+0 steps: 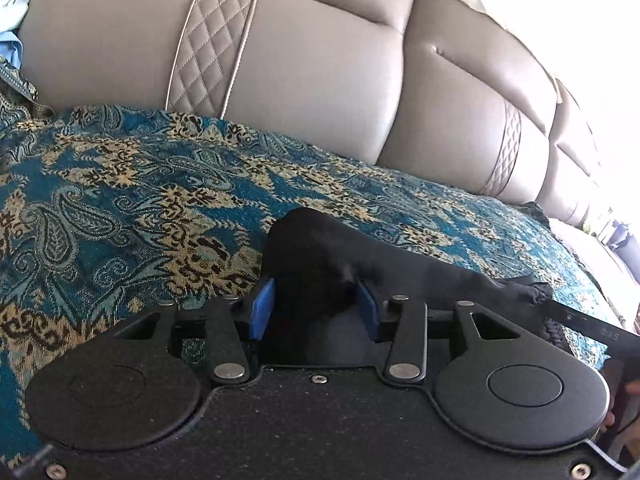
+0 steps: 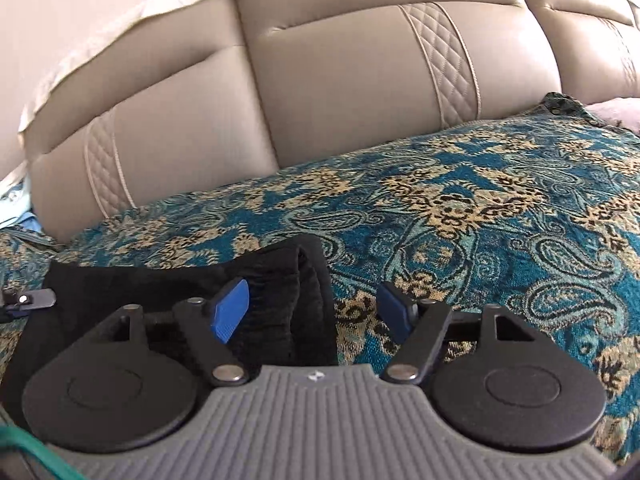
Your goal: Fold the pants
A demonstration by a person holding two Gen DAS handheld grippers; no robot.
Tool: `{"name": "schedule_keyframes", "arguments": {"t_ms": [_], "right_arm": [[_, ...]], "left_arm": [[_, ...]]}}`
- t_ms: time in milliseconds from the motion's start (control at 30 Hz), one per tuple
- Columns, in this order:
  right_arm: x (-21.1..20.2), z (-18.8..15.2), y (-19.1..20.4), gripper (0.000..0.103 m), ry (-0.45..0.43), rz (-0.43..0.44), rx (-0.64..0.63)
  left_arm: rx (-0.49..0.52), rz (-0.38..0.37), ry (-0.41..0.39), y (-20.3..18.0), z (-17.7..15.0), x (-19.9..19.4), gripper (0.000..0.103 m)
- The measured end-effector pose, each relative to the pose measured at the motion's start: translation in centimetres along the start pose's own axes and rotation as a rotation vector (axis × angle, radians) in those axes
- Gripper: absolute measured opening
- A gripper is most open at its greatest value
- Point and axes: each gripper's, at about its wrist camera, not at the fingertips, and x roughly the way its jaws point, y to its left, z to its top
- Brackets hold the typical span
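Observation:
Black pants [image 1: 320, 252] lie on a blue and gold patterned sofa cover [image 1: 120, 200]. In the left wrist view, my left gripper [image 1: 316, 308] has its blue pads on either side of a bunched-up fold of the black fabric and holds it. In the right wrist view, my right gripper [image 2: 314, 312] is open, its blue pads wide apart. The elastic waistband end of the pants [image 2: 280, 280] lies under its left finger [image 2: 230, 314]; the right finger [image 2: 394, 312] is over the bare cover [image 2: 480, 220]. The other gripper's tip [image 2: 30, 300] shows at the far left.
A beige leather sofa backrest [image 1: 320, 60] rises behind the seat in both views. Light blue cloth [image 1: 12, 8] lies at the far left of the sofa. A cream cloth [image 2: 120, 0] drapes over the backrest top. A green cable [image 2: 36, 452] runs at the lower left.

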Motion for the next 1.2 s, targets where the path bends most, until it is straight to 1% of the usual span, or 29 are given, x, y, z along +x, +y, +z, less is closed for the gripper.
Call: {"name": "schedule_keyframes", "arguments": {"t_ms": [100, 233, 367, 467, 567, 633, 700, 733, 767, 800, 833, 867, 900, 933, 1000, 1067, 1100, 1200], "right_arm": [[0.0, 0.0, -0.1, 0.077, 0.0, 0.017, 0.005], [-0.2, 0.0, -0.4, 0.068, 0.004, 0.069, -0.004], [-0.3, -0.3, -0.1, 0.067, 0.013, 0.109, -0.046], [-0.2, -0.4, 0.4, 0.066, 0.014, 0.122, -0.079], [0.1, -0.2, 0.4, 0.065, 0.015, 0.134, -0.074], [0.4, -0.1, 0.5, 0.063, 0.013, 0.132, -0.068], [0.7, 0.1, 0.5, 0.06, 0.013, 0.134, -0.059], [0.9, 0.2, 0.5, 0.059, 0.015, 0.136, -0.054], [1.0, 0.3, 0.5, 0.058, 0.017, 0.14, -0.05], [1.1, 0.3, 0.5, 0.055, 0.019, 0.142, -0.047], [1.2, 0.5, 0.6, 0.05, 0.027, 0.141, -0.041], [1.3, 0.8, 0.9, 0.048, 0.04, 0.137, -0.039], [1.4, 1.3, 1.5, 0.042, 0.057, 0.127, -0.046], [1.6, 1.7, 2.1, 0.039, 0.07, 0.117, -0.06], [2.1, 2.2, 3.8, 0.037, 0.089, 0.09, -0.106], [2.4, 2.6, 5.4, 0.032, 0.098, 0.065, -0.142], [2.5, 2.8, 6.1, 0.03, 0.099, 0.061, -0.158], [3.5, 3.5, 8.0, 0.028, 0.105, 0.069, -0.172]], "left_arm": [[-0.004, 0.017, 0.022, 0.2, 0.2, 0.8, 0.049], [-0.011, 0.009, 0.019, 0.4, 0.3, 1.5, 0.052], [0.009, 0.016, 0.015, 0.1, 0.3, 1.8, 0.055], [0.029, 0.02, 0.008, -0.3, 0.1, 2.1, 0.058], [0.045, 0.018, 0.001, -0.7, 0.1, 2.4, 0.066], [0.063, 0.013, -0.001, -1.0, 0.0, 2.7, 0.076], [0.082, 0.006, 0.004, -1.4, 0.0, 2.9, 0.081], [0.089, 0.01, 0.005, -1.6, 0.0, 3.0, 0.081], [0.092, 0.021, 0.002, -1.7, -0.1, 3.0, 0.079], [0.091, 0.041, -0.008, -1.8, -0.2, 2.9, 0.059], [0.087, 0.08, -0.027, -2.0, -0.3, 2.7, 0.036], [0.073, 0.093, -0.041, -2.0, -0.3, 2.4, 0.033], [0.054, 0.091, -0.058, -1.9, -0.4, 2.0, 0.023], [0.046, 0.093, -0.079, -1.9, -0.5, 1.6, 0.019], [0.079, 0.134, -0.117, -2.3, -0.6, 0.8, 0.018], [0.102, 0.16, -0.143, -2.4, -0.5, 0.0, 0.018], [0.101, 0.169, -0.148, -2.2, -0.3, -0.2, 0.018], [0.087, 0.197, -0.154, -0.9, 1.0, -1.2, 0.017]]}}
